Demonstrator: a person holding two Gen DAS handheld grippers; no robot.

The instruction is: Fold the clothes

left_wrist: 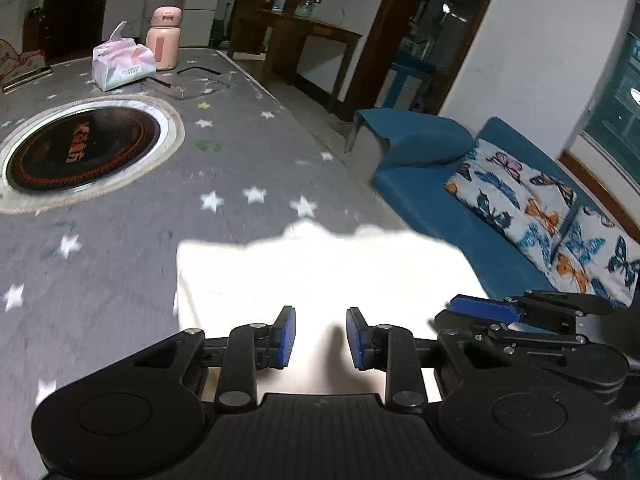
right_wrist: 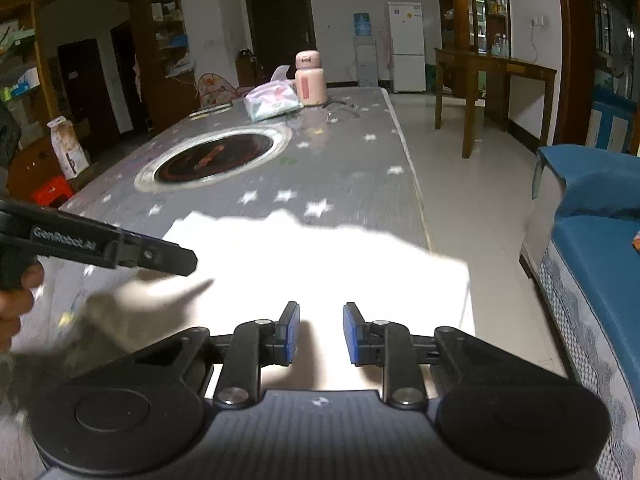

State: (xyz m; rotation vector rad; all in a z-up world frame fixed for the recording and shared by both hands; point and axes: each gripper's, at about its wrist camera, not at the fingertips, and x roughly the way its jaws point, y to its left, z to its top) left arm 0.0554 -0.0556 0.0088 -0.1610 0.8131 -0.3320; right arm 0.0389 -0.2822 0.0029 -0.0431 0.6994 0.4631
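A white garment (left_wrist: 320,272) lies flat on the near right part of a table with a grey star-print cloth (left_wrist: 120,240). It is overexposed, so folds and details do not show. My left gripper (left_wrist: 320,316) hovers open over its near edge with nothing between the blue pads. In the right wrist view the garment (right_wrist: 320,256) reaches past the table's right edge. My right gripper (right_wrist: 320,308) is open above it and holds nothing. The left gripper (right_wrist: 188,258) enters from the left, held by a hand (right_wrist: 16,300). The right gripper (left_wrist: 480,308) shows side-on at the right of the left wrist view.
A round built-in cooktop (left_wrist: 80,152) sits mid-table. At the far end stand a tissue pack (left_wrist: 122,64), a pink flask (left_wrist: 164,38) and a pair of glasses (left_wrist: 200,80). A blue sofa (left_wrist: 420,200) with butterfly cushions stands right of the table. A wooden side table (right_wrist: 492,76) is beyond.
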